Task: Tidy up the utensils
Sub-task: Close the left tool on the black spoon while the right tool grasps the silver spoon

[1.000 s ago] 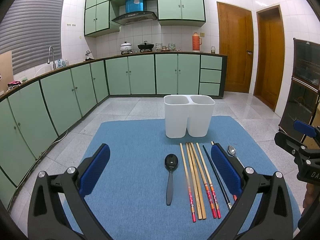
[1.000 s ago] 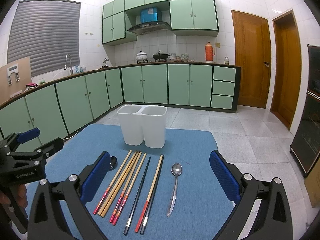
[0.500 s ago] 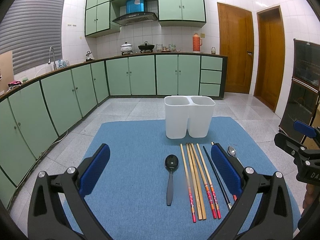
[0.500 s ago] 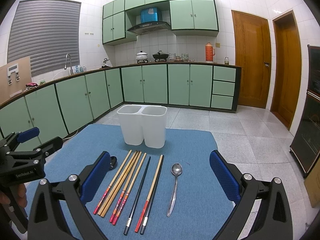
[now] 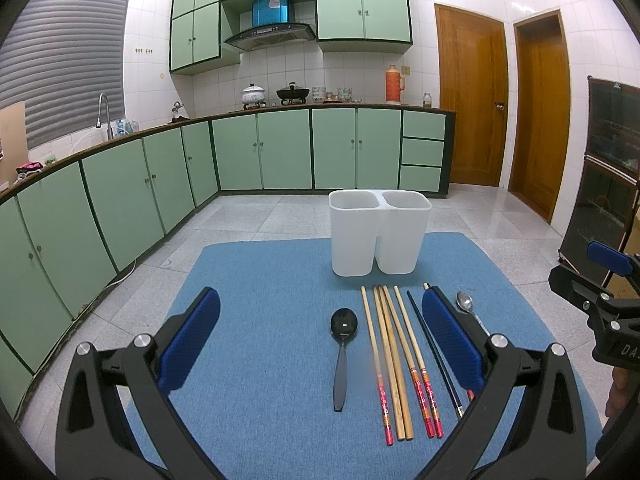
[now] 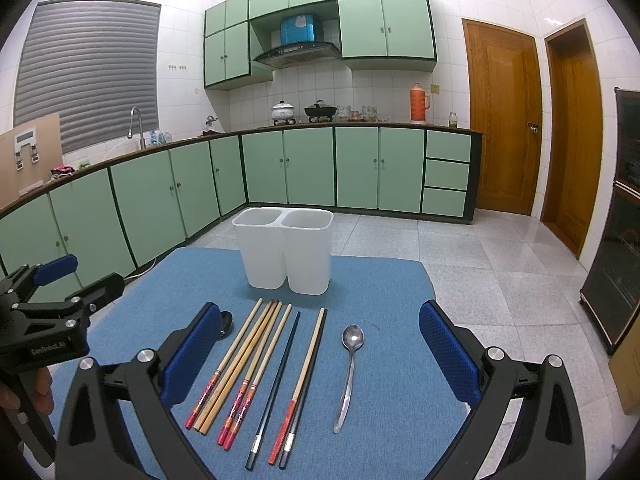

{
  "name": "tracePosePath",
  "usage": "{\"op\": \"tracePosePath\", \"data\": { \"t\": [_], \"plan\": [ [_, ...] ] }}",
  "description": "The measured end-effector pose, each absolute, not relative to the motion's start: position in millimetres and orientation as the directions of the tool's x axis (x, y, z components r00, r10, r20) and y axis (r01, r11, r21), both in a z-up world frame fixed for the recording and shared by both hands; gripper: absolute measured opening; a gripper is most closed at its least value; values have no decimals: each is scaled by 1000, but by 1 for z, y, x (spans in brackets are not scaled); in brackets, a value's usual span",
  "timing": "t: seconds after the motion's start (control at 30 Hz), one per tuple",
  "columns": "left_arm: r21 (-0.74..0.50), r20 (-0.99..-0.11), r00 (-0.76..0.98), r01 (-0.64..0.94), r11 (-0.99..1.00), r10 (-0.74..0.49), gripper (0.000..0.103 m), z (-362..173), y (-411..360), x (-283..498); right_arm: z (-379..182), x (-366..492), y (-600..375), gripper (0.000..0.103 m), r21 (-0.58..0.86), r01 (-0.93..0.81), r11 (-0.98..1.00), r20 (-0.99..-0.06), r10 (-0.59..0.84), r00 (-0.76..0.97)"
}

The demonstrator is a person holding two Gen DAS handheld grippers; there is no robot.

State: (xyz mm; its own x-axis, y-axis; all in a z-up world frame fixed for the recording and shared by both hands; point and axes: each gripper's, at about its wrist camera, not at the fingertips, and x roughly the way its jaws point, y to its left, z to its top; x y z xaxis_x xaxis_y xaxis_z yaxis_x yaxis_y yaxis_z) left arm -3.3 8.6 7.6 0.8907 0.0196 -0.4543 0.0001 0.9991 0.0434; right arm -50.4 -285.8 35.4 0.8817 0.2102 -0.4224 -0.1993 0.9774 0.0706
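Matt blue woven cloth mat (image 6: 384,400), smooth white plastic holder (image 6: 286,256), bare wooden chopsticks (image 6: 248,356) with red lacquered ends, shiny metal spoon (image 6: 350,364), glossy black plastic spoon (image 5: 343,344), polished tile floor (image 6: 500,264)

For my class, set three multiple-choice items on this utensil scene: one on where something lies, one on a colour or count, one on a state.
1. Where does the black spoon lie?
A. Left of the chopsticks
B. Inside the white holder
C. Right of the metal spoon

2. How many compartments has the white holder?
A. One
B. Two
C. Four

3. How is the left gripper?
A. Shut on a spoon
B. Shut on chopsticks
C. Open, holding nothing

Answers: 1 A, it lies on the blue mat beside the leftmost chopstick; 2 B, two joined cups show; 3 C, its blue pads stand wide apart.
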Motion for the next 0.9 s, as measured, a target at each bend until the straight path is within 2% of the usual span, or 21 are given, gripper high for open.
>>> {"op": "tracePosePath", "data": {
  "t": [0.17, 0.37, 0.63, 0.9],
  "plan": [
    [50, -483, 874, -18, 999, 40, 98, -1, 16, 4, 25, -42, -289, 97, 75, -186, 980, -451, 200, 870],
    [35, -571, 819, -48, 998, 59, 98, -23, 37, 28, 6, -19, -302, 97, 88, -148, 985, -531, 172, 829],
    [5, -666, 746, -10, 1000, 11, 98, -54, 30, 86, -26, 42, -308, 72, 169, -151, 974, -661, 225, 716],
    [25, -738, 675, 6, 1000, 14, 98, -85, 17, 138, -66, 96, -293, 54, 185, -171, 968, -765, 250, 594]
  ]
}}
